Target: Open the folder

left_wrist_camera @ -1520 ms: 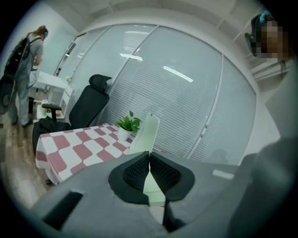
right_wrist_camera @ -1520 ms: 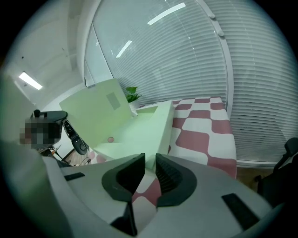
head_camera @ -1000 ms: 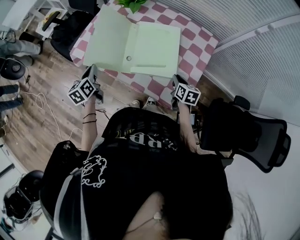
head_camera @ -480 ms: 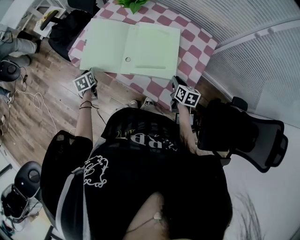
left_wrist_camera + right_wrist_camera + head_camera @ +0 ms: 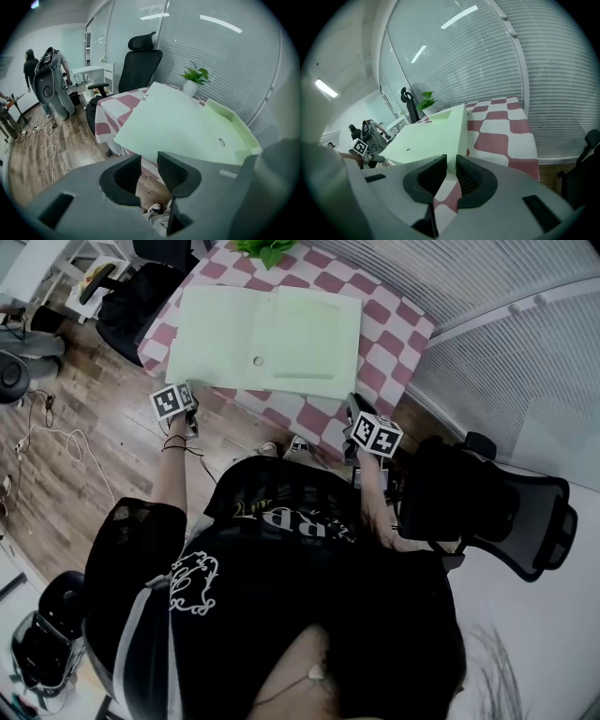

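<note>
Checkered table (image 5: 398, 324) is bearing the open green folder (image 5: 305, 334), whose overhanging left cover (image 5: 211, 334) risks sagging off since the left gripper (image 5: 149, 164) has just been opening its empty jaws, while the right gripper (image 5: 451, 165) is idling slightly parted, empty.

a pink-and-white checked cloth (image 5: 398, 329) covers the table. a plant (image 5: 197, 74) in a white pot (image 5: 190, 88) stands at its far edge, before the blinds (image 5: 525, 352). one black chair (image 5: 138, 63) is beside the table, another (image 5: 502, 507) near the blinds. a cable (image 5: 48, 152) lies on the wood floor (image 5: 75, 474). a person in dark clothes (image 5: 30, 65) stands far back.
</note>
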Action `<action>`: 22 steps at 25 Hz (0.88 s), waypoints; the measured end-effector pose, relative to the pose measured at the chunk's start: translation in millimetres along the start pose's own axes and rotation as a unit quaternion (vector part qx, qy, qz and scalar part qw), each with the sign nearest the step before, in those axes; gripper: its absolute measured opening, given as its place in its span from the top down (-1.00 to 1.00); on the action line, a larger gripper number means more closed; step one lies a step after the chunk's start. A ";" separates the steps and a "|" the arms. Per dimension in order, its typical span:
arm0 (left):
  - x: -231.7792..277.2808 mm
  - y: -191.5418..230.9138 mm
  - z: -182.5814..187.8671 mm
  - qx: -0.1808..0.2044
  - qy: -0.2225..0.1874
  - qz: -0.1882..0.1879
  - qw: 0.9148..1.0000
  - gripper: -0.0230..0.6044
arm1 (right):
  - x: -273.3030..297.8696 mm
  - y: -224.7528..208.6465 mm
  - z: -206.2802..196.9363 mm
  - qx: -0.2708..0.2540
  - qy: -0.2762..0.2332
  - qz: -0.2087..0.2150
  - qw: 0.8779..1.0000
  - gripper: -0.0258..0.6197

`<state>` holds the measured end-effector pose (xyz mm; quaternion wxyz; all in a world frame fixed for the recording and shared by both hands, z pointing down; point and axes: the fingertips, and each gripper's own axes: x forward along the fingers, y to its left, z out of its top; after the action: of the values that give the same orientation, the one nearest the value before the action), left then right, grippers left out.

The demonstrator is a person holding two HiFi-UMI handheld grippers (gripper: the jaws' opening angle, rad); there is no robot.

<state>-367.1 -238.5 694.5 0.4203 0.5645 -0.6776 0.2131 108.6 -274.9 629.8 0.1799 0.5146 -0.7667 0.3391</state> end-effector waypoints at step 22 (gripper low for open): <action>-104.9 -72.7 39.1 0.069 -0.143 -0.198 0.967 0.55 | -51.0 145.4 33.7 -0.098 -0.107 0.091 0.985 0.74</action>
<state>-310.4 -226.7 574.2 0.3125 0.7397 -0.5893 0.0889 -0.7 -229.7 525.4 0.1144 0.4555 -0.8550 0.2200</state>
